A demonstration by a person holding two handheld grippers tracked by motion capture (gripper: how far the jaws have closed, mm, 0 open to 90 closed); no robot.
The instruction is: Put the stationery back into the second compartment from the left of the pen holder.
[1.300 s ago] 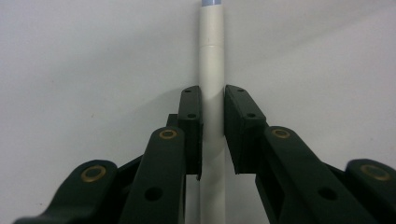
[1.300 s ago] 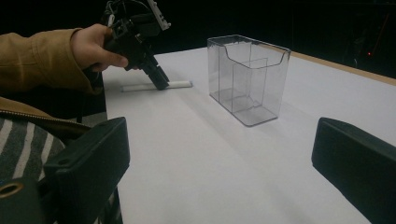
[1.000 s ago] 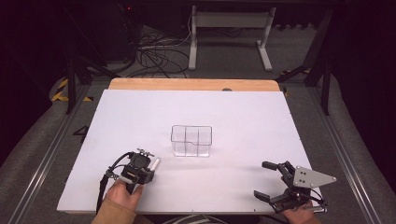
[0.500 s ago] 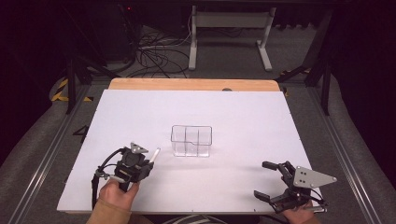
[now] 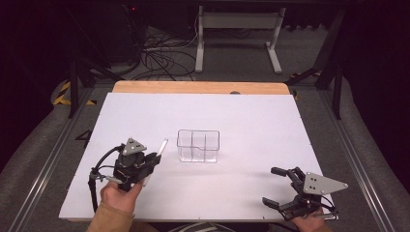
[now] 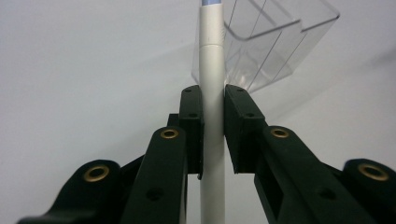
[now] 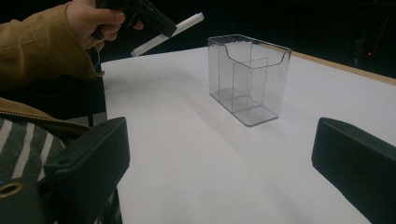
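While the white pen (image 6: pixel 212 84), bearing no writing I can read, is pinched in the left claw (image 5: pixel 153 159) above the worktop (image 5: pixel 251 116) just left of the clear box (image 5: pixel 198 145), that hand tilts it toward the box, and the right claw (image 5: pixel 274 186) rests spread near the front edge.

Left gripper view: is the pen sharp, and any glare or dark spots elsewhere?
Left gripper view: white pen sharp between the fingers, clear organizer slightly soft. High view: table evenly lit, surroundings dark. Right gripper view: near fingers blurred, background black.
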